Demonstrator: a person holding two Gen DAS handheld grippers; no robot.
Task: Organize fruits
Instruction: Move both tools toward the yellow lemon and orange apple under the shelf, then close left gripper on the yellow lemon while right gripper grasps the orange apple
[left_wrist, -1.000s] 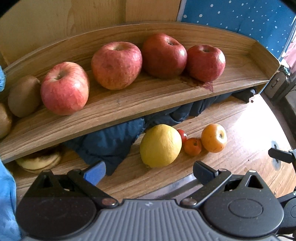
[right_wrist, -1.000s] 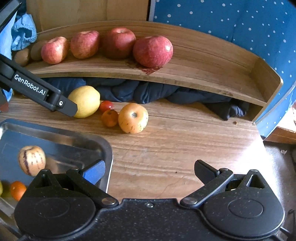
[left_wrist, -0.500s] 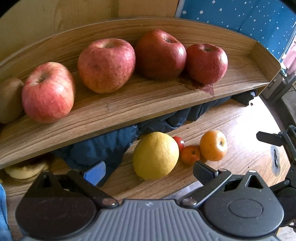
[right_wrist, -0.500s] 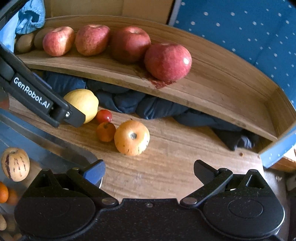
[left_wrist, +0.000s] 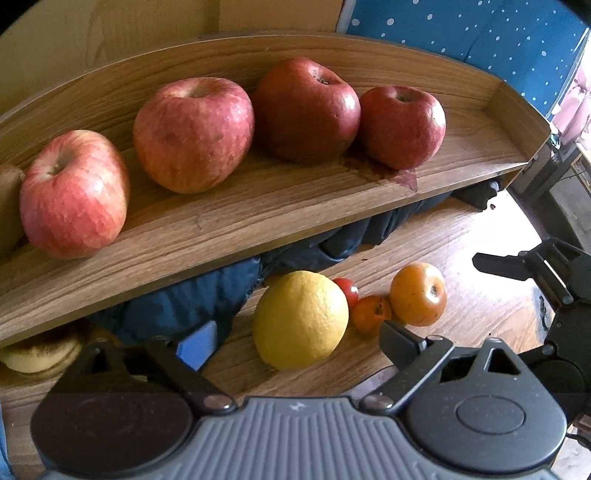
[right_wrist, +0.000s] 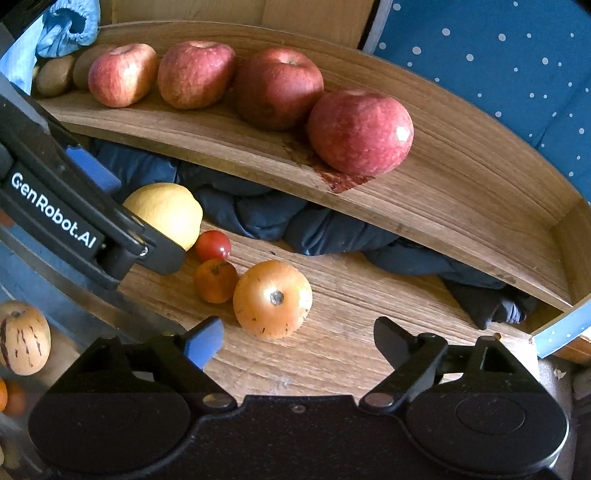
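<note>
Fruits lie in two groups: four red apples (left_wrist: 192, 133) in a row on the wooden shelf (left_wrist: 258, 206), and a yellow lemon (left_wrist: 300, 319), two small tomatoes (right_wrist: 214, 266) and an orange persimmon (right_wrist: 272, 298) clustered on the counter (right_wrist: 351, 332) below. Dark cloth (right_wrist: 314, 221) fills the gap under the shelf. The shelf's right end is bare. Left tool (left_wrist: 295, 334) and right tool (right_wrist: 297, 338) are both spread, holding nothing.

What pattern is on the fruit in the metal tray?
Cream fruit with dark purple streaks, right wrist view.
</note>
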